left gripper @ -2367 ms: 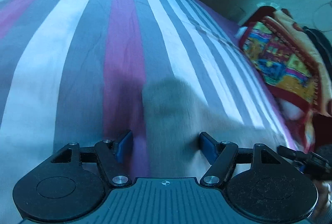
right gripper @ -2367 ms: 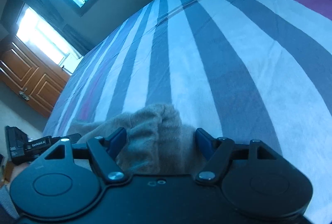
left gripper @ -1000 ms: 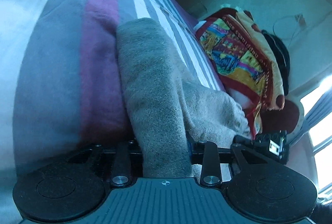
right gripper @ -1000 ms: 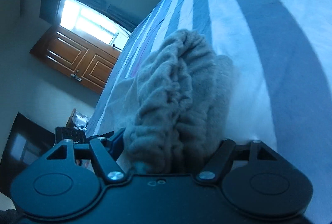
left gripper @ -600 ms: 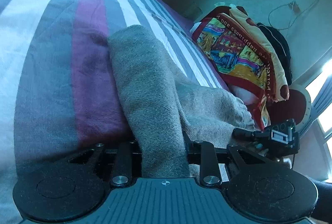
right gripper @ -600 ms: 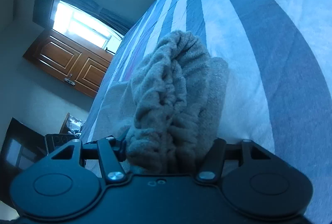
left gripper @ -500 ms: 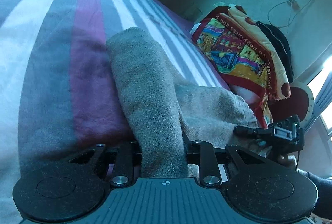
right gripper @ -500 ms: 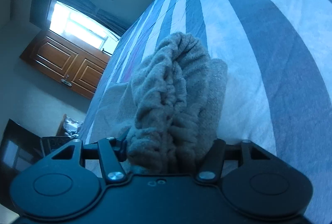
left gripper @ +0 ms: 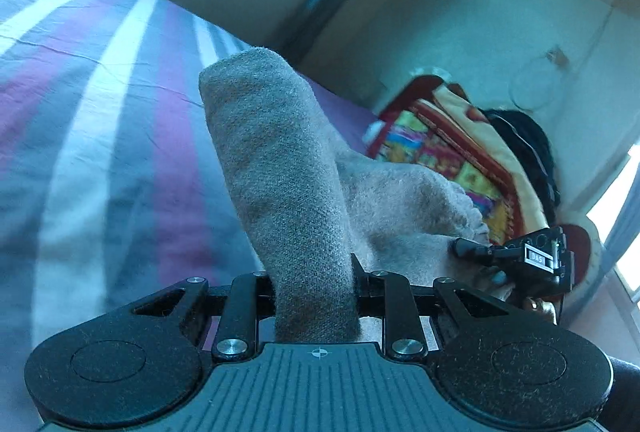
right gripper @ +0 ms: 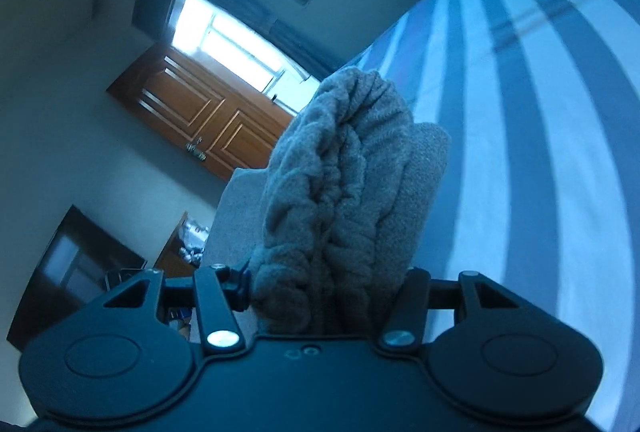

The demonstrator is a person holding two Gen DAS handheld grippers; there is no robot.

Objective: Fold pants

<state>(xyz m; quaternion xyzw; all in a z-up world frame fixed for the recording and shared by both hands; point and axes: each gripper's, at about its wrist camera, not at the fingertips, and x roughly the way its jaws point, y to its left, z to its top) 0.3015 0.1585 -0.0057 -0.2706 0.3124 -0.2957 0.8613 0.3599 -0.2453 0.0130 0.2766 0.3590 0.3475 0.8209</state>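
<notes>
Left gripper (left gripper: 314, 282): pinching a flat fold of the grey pants (left gripper: 288, 192).
Right gripper (right gripper: 328, 290): jaws just closed further, clamped on the bunched waistband.
Striped bedsheet (left gripper: 100, 136): beneath the pants.
Patterned blanket (left gripper: 452, 152): beyond them.

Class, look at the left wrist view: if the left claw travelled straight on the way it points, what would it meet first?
Nothing new: the left claw is shut on the grey pants, which fill its line. Beyond them probably the striped bedsheet, though depth is unclear.
</notes>
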